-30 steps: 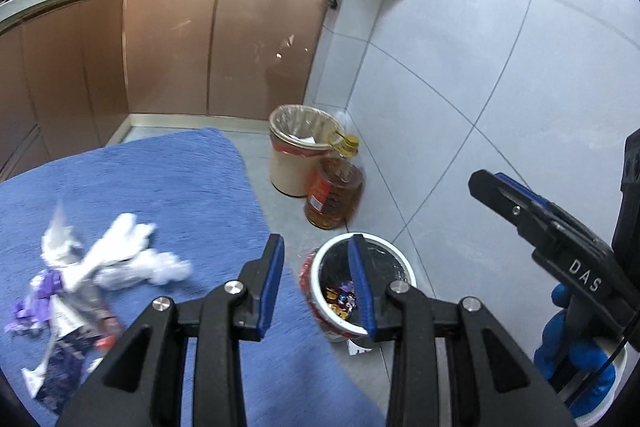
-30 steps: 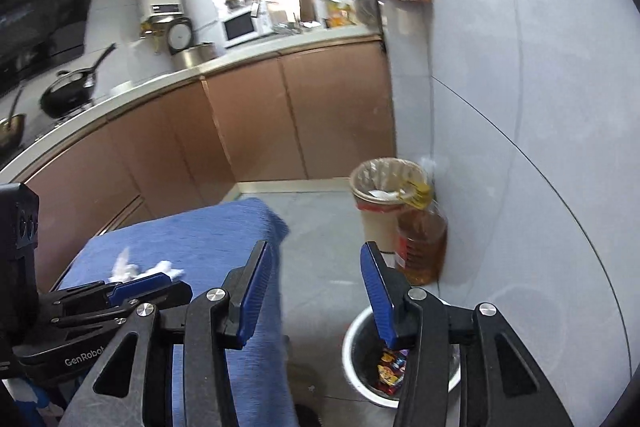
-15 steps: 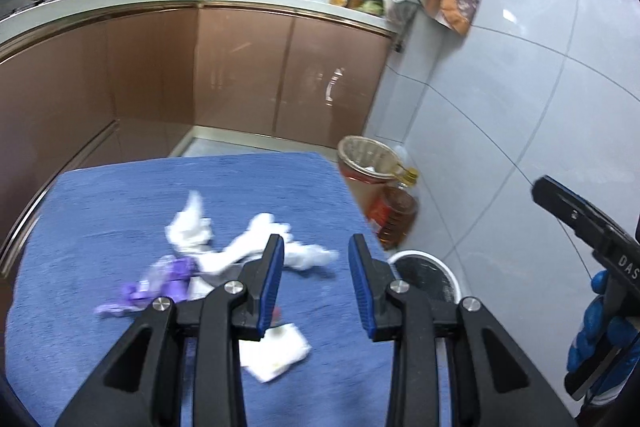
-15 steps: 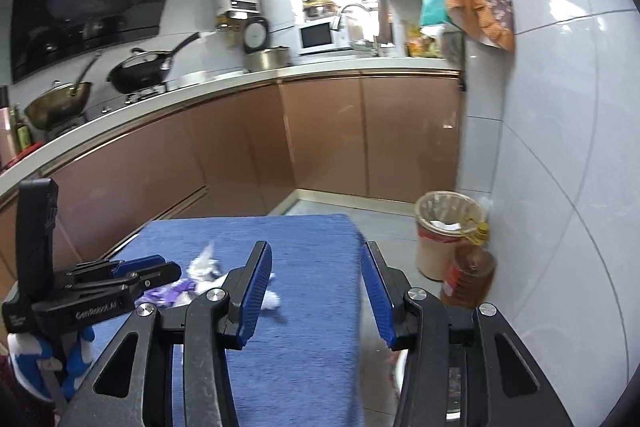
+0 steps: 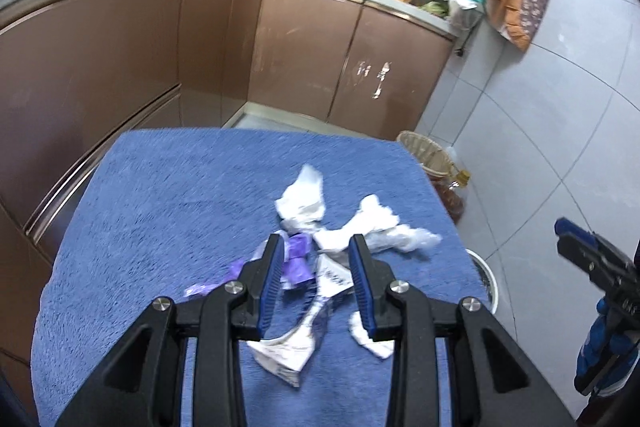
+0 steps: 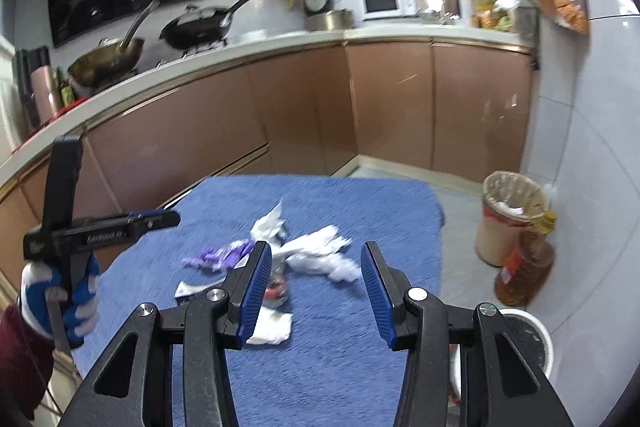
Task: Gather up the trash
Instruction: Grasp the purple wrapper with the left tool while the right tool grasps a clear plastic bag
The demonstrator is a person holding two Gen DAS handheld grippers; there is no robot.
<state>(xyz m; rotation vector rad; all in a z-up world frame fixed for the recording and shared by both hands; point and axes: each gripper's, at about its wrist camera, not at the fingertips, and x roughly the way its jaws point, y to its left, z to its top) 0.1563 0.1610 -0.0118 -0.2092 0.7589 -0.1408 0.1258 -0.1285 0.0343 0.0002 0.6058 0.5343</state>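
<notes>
A heap of trash lies on a blue towel (image 5: pixel 168 227) (image 6: pixel 360 379): crumpled white tissues (image 5: pixel 376 227) (image 6: pixel 320 255), a purple wrapper (image 5: pixel 298 259) (image 6: pixel 224 255), a printed packet (image 5: pixel 296 339) and a flat white tissue (image 6: pixel 272 327). My left gripper (image 5: pixel 316 283) hangs open above the heap with nothing between its fingers; the right wrist view shows it from the side (image 6: pixel 160 219). My right gripper (image 6: pixel 316 291) is open over the towel's near right part, nothing held. A white bucket (image 5: pixel 486 283) (image 6: pixel 528 339) stands on the floor to the right of the towel.
A lined waste bin (image 6: pixel 508 215) (image 5: pixel 420 151) and an oil bottle (image 6: pixel 524 267) stand by the tiled wall on the right. Brown cabinets (image 5: pixel 304 47) run behind, with pans (image 6: pixel 192 27) and a microwave (image 6: pixel 382 3) on the counter. A gloved hand (image 6: pixel 60 303) holds the left gripper.
Both views have swung left from the white bucket to the towel. The trash heap now sits between the left gripper's fingers in view. Both sets of jaws keep the same gap.
</notes>
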